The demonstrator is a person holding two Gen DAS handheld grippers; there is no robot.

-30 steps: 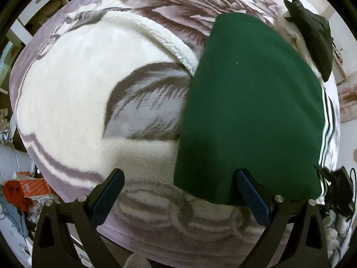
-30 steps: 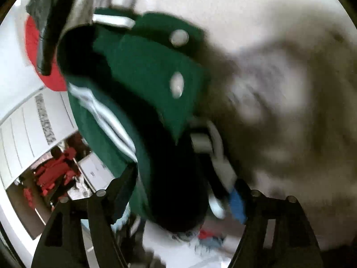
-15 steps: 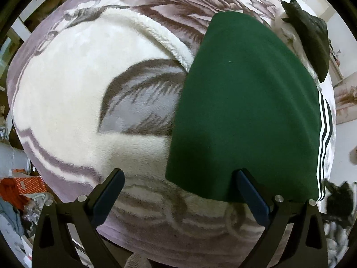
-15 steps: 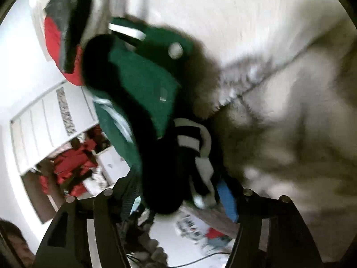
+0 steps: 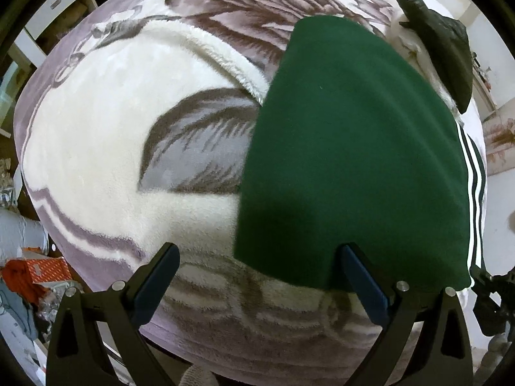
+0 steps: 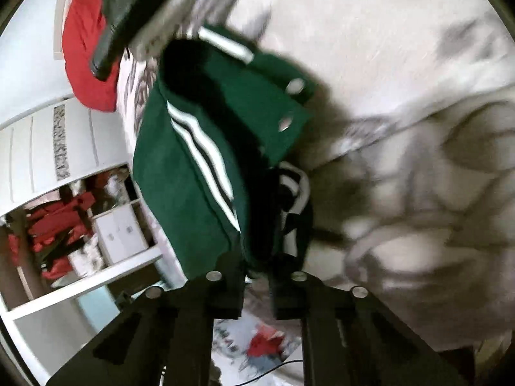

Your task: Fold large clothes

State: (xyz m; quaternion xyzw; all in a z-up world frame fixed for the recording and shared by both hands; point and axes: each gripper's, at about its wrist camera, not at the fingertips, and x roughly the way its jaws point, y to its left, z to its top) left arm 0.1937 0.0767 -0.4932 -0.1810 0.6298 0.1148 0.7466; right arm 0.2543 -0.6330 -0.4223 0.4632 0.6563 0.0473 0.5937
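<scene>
Here the left gripper hovers wide at lower frame while the right gripper pinches the jacket edge, apparently for folding.

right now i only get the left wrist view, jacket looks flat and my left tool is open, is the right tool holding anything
observer: yes, the right tool is shut on the green jacket, at a bunched edge.
operator: which part is that
observer: it's right below the white stripes, and a striped knit band hangs beside the grip.
operator: any fasteners showing
observer: two white snaps sit on a flap folded over above the grip.
</scene>
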